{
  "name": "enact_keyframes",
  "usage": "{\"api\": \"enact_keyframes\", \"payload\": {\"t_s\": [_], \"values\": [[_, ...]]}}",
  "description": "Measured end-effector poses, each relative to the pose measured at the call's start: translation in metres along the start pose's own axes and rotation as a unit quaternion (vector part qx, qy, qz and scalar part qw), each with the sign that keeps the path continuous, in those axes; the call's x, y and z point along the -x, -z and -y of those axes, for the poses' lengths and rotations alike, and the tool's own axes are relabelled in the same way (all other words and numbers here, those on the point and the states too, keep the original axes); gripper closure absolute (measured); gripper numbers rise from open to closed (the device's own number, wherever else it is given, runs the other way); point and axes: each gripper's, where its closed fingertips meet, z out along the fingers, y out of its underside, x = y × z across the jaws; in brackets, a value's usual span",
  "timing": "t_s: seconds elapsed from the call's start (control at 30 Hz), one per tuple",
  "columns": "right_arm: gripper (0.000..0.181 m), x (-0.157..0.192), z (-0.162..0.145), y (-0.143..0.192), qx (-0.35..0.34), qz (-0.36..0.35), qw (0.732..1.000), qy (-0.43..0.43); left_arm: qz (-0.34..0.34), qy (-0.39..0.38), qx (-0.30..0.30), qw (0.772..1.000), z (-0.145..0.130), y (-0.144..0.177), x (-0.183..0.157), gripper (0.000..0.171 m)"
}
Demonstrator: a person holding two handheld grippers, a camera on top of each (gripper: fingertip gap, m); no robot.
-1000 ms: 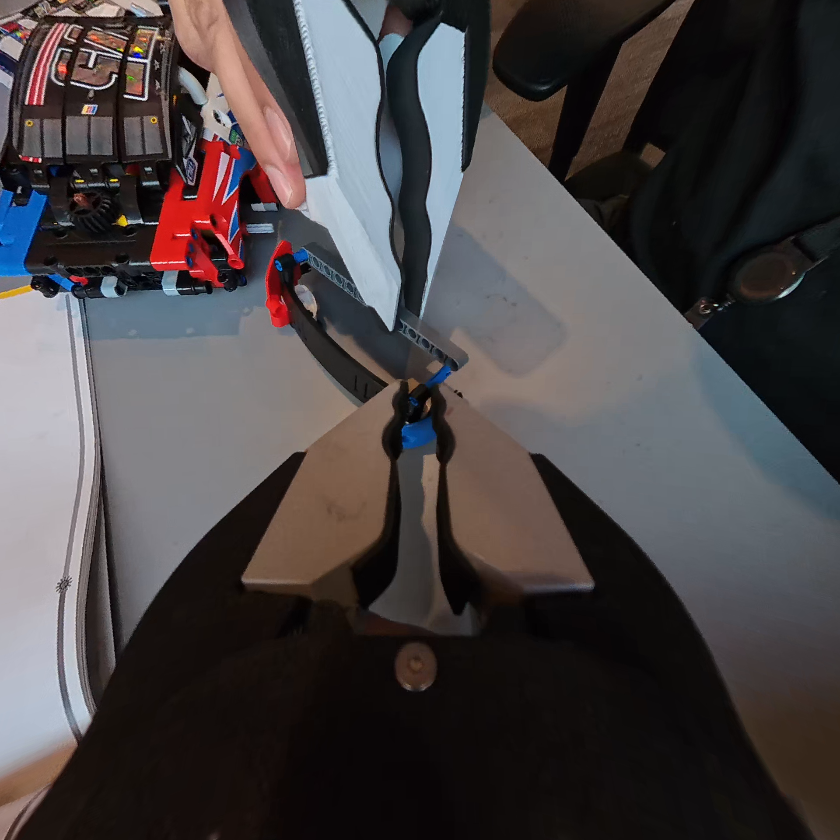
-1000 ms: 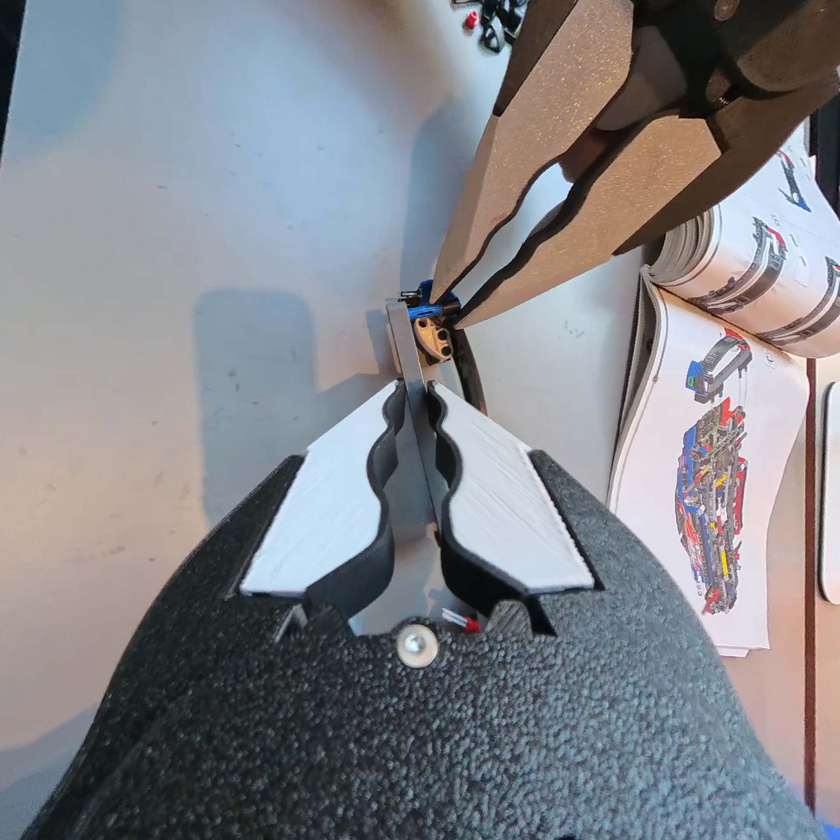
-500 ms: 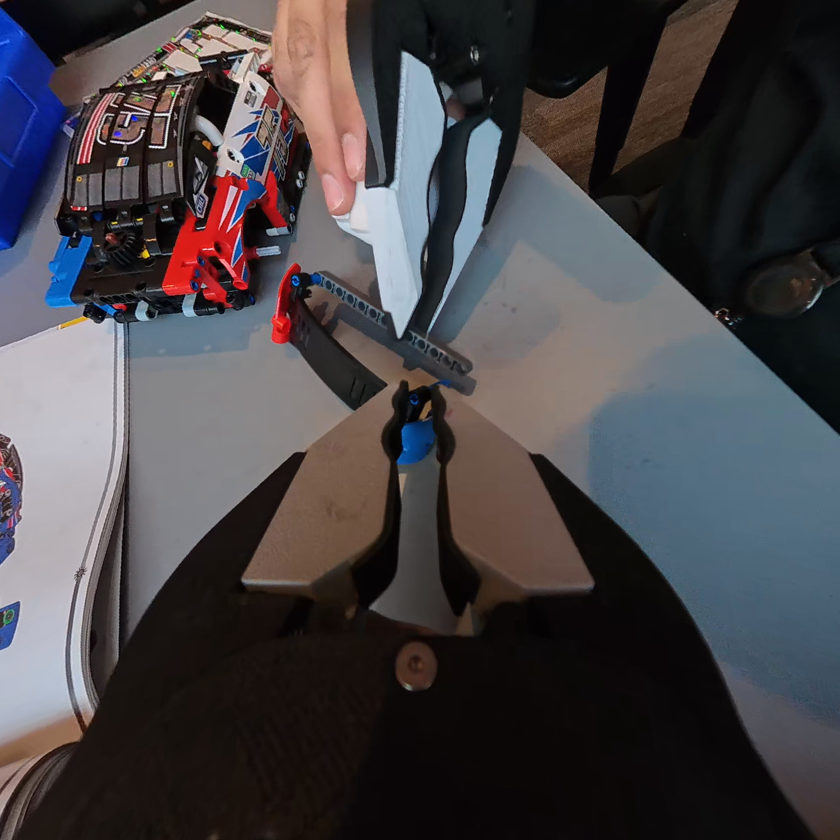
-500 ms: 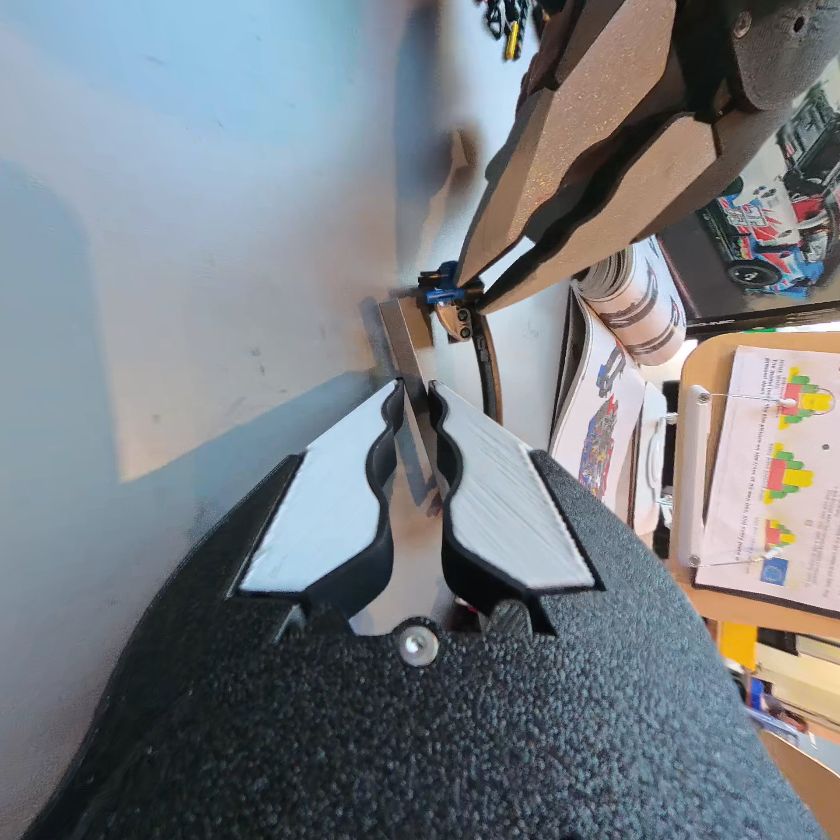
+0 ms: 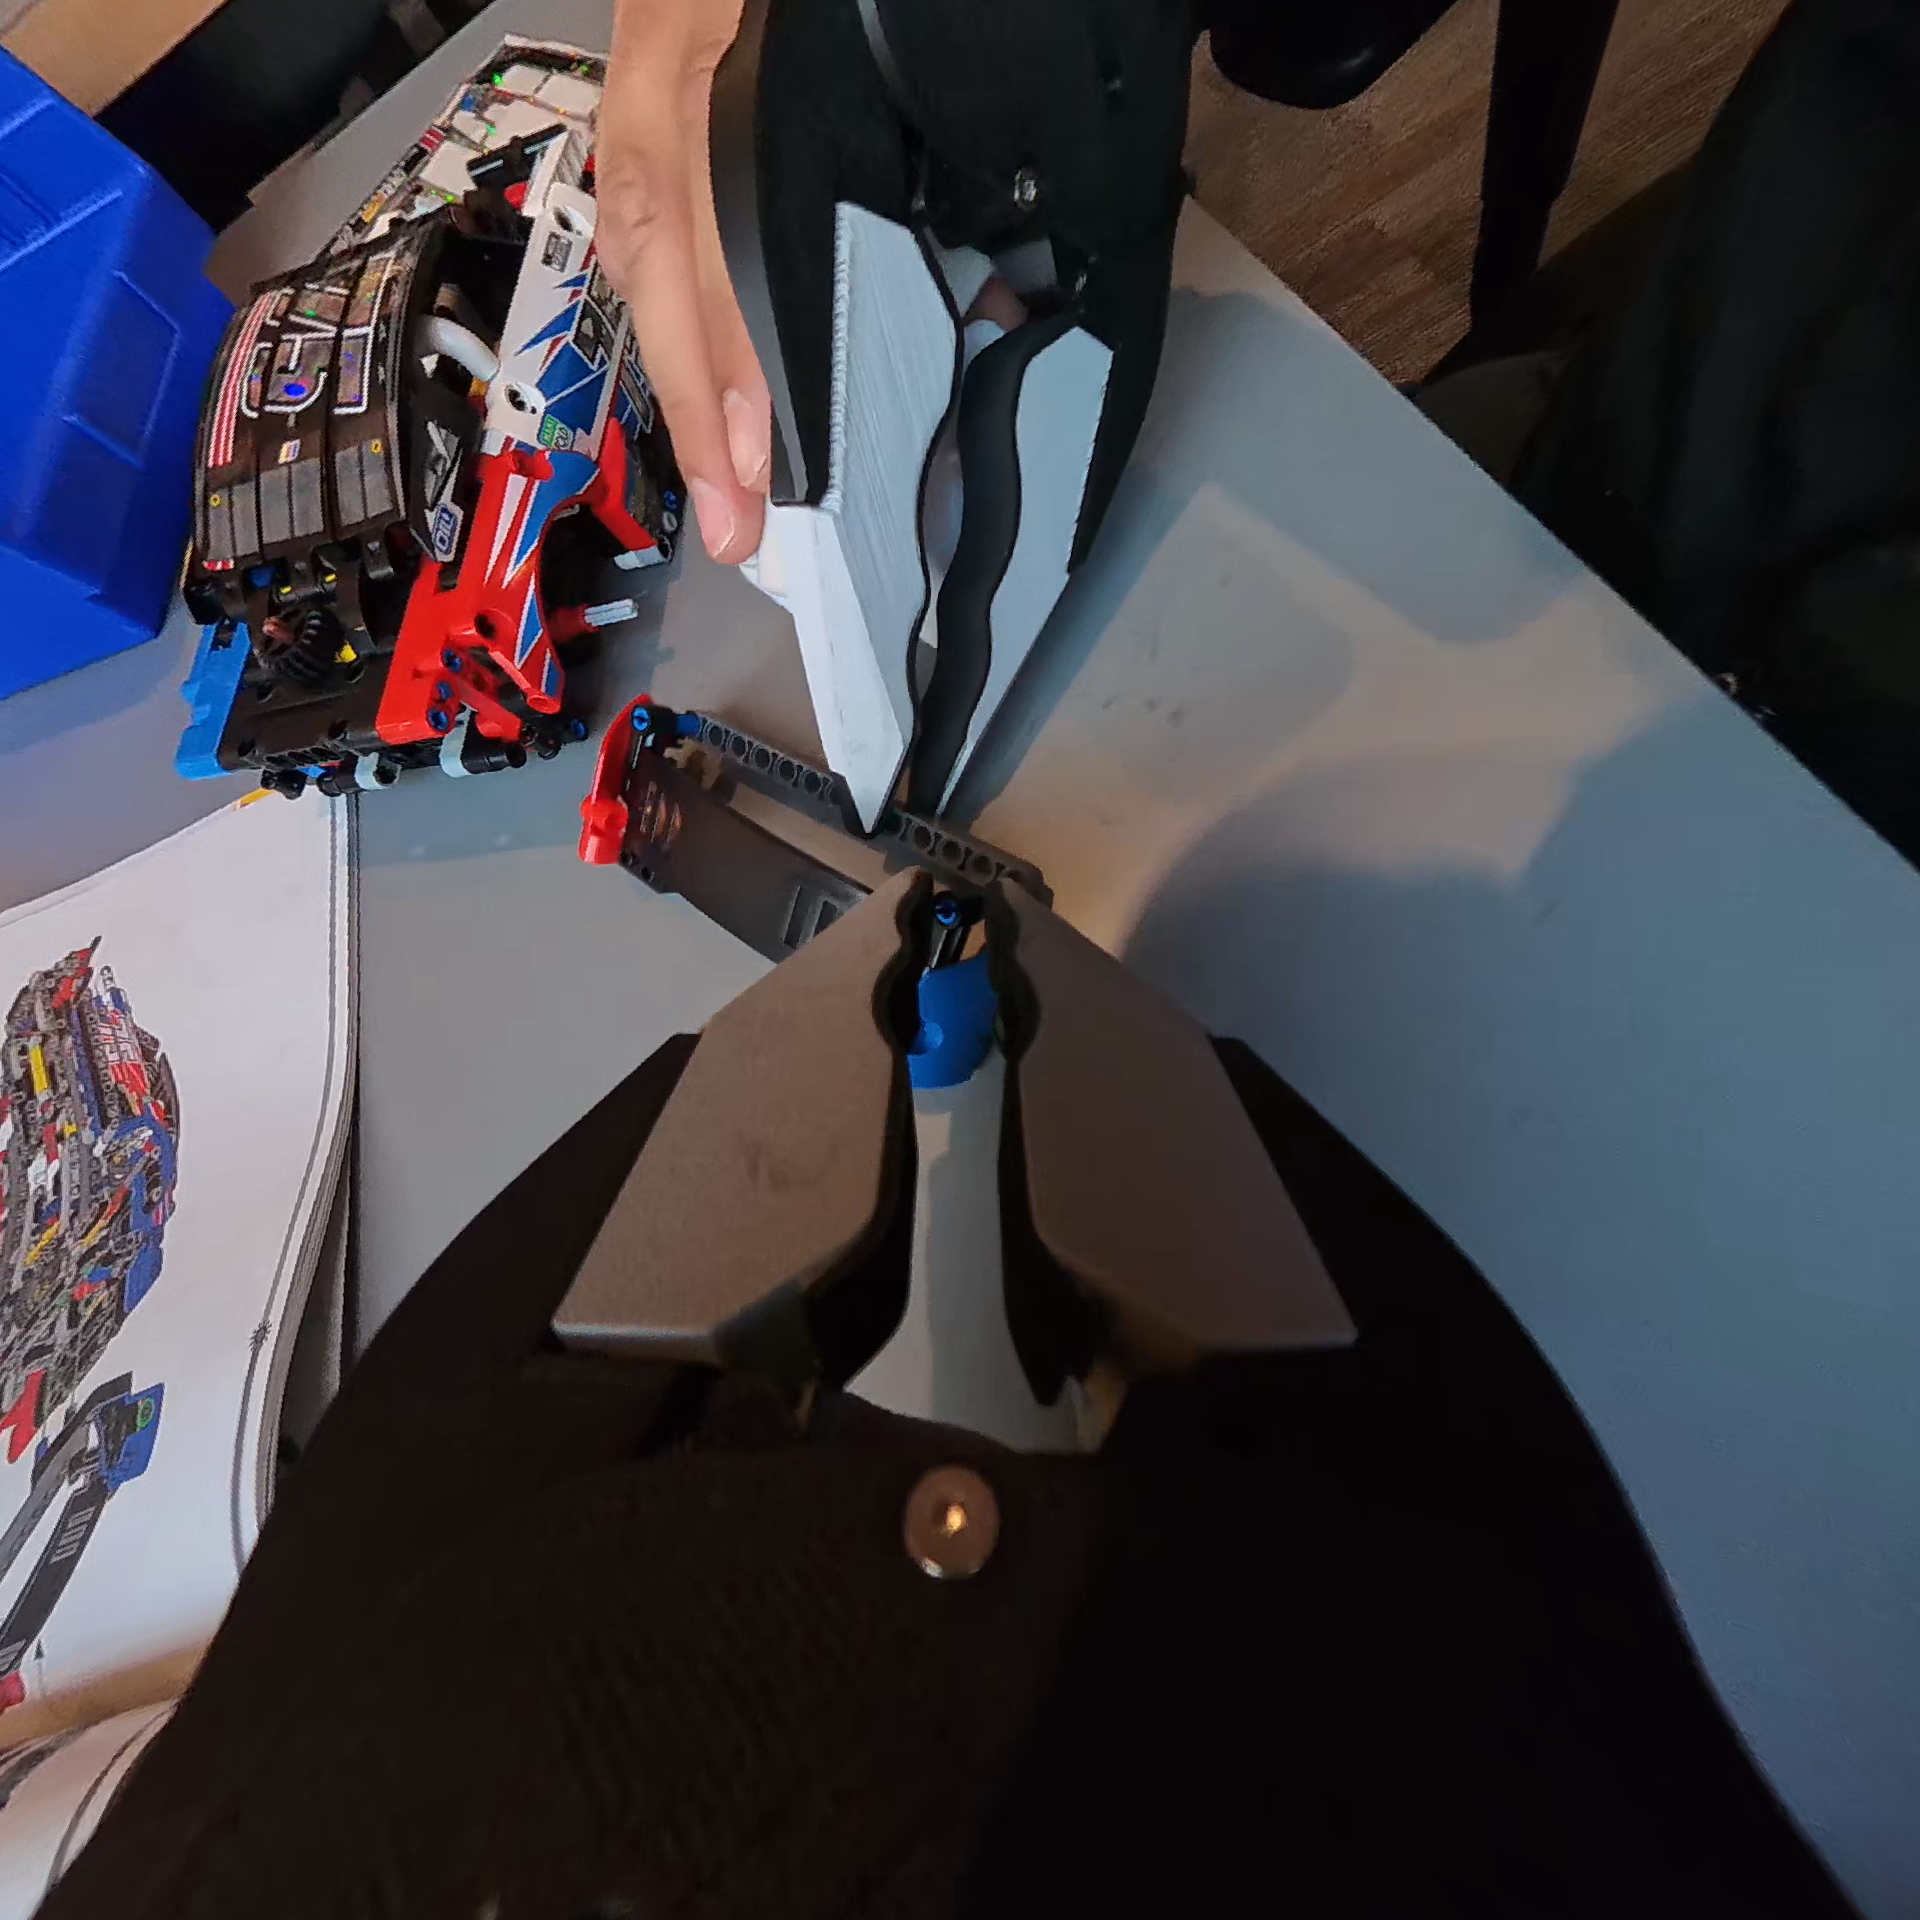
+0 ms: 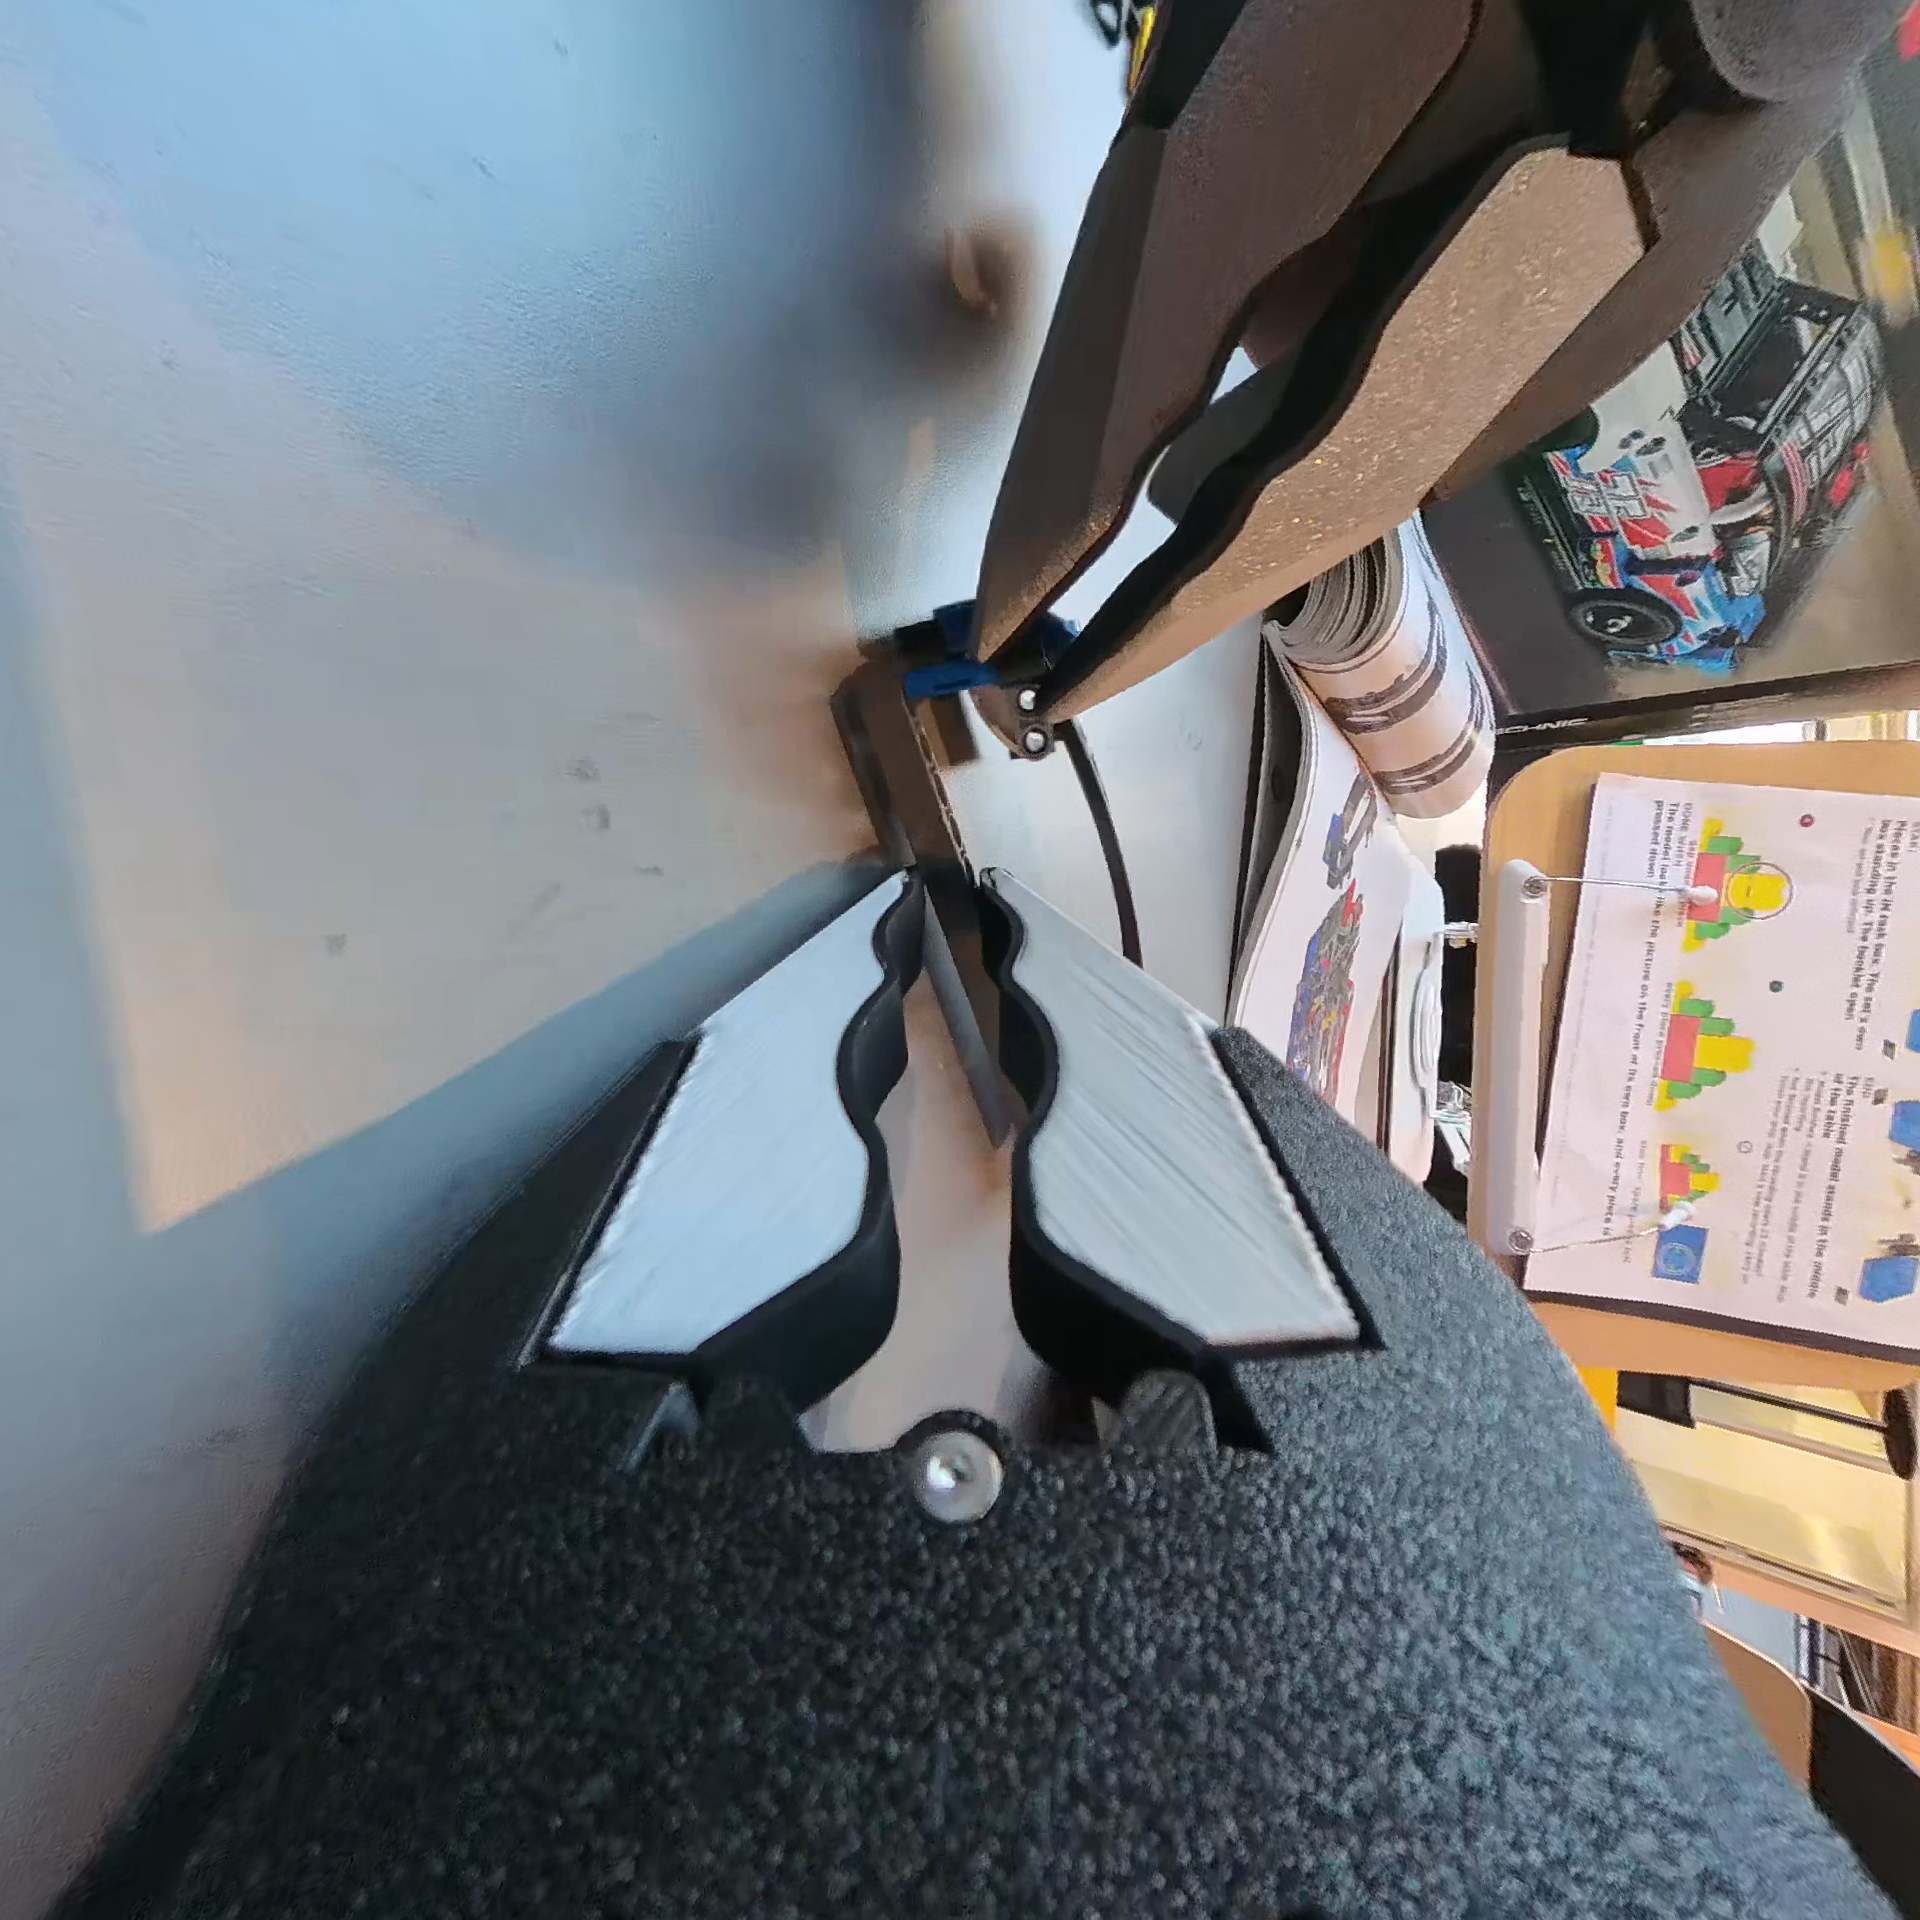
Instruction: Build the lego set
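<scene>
My left gripper [image 5: 948, 906] is shut on a small blue-and-black connector piece [image 5: 943, 1013] and holds its tip against the near end of a long dark grey beam [image 5: 790, 774]. That beam carries a black curved panel [image 5: 727, 878] and a red end piece [image 5: 605, 795]. My right gripper [image 6: 948, 883] is shut on the grey beam [image 6: 961, 971]; it shows in the left wrist view [image 5: 902, 821] coming down from above. In the right wrist view the left gripper [image 6: 1023, 681] pinches the blue connector [image 6: 940, 670] at the beam's far end.
A partly built red, black and blue car model [image 5: 416, 499] stands at the back left, next to a blue bin [image 5: 83, 395]. An open instruction booklet [image 5: 125, 1195] lies at the left. The table edge [image 5: 1558, 540] runs along the right. A person's hand [image 5: 686, 260] holds the right gripper. Only a small space, under 4 cm, lies between the two pairs of fingers.
Both grippers have lifted and tilted with the beam assembly, and the views have swung. The blue connector stays pressed at the beam's end. Both grips hold.
</scene>
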Motion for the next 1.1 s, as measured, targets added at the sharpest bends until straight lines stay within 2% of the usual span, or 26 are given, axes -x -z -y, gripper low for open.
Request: {"api": "enact_keyframes", "payload": {"t_s": [0.17,0.23,0.37,0.4,0.47,0.53,0.63,0.73,0.83,0.9,0.93,1.1], "values": [[0.172,0.002,0.001,0.0,0.046,-0.011,0.998,0.042,0.017,-0.048,0.028,0.998,0.001,0.0,-0.002,0.165],[0.171,0.001,0.001,0.0,0.062,-0.019,0.997,0.043,0.03,-0.04,0.028,0.998,0.006,0.003,-0.001,0.165],[0.171,0.004,0.006,0.003,0.053,-0.011,0.998,0.027,0.064,0.052,-0.03,0.996,0.028,0.017,0.005,0.161],[0.17,0.006,0.009,0.003,0.047,-0.006,0.999,0.022,0.086,0.087,-0.022,0.992,0.025,0.02,0.011,0.157],[0.17,0.006,0.01,0.003,0.05,-0.006,0.998,0.03,0.102,0.14,0.013,0.985,0.014,0.025,0.014,0.133],[0.171,0.007,0.011,0.003,0.048,-0.008,0.998,0.032,0.13,0.192,0.037,0.972,0.001,0.028,0.019,0.126],[0.169,0.006,0.011,0.005,0.042,-0.005,0.999,0.022,0.123,0.267,0.062,0.954,-0.015,0.02,0.014,0.112],[0.157,0.005,0.019,0.011,0.008,0.009,1.0,0.013,0.107,0.29,0.068,0.949,-0.021,0.011,0.009,0.115],[0.156,0.002,0.031,0.02,-0.06,0.058,0.994,-0.066,0.089,0.297,0.089,0.947,-0.027,0.005,0.002,0.116],[0.156,-0.004,0.025,0.019,-0.066,0.082,0.988,-0.116,0.085,0.284,0.103,0.95,-0.032,0.002,-0.003,0.128],[0.156,-0.005,0.023,0.017,-0.067,0.091,0.985,-0.133,0.088,0.276,0.107,0.951,-0.034,0.001,-0.004,0.127],[0.157,-0.006,0.031,0.02,-0.099,0.1,0.977,-0.158,0.072,0.286,0.062,0.954,-0.031,-0.001,-0.004,0.128]]}}
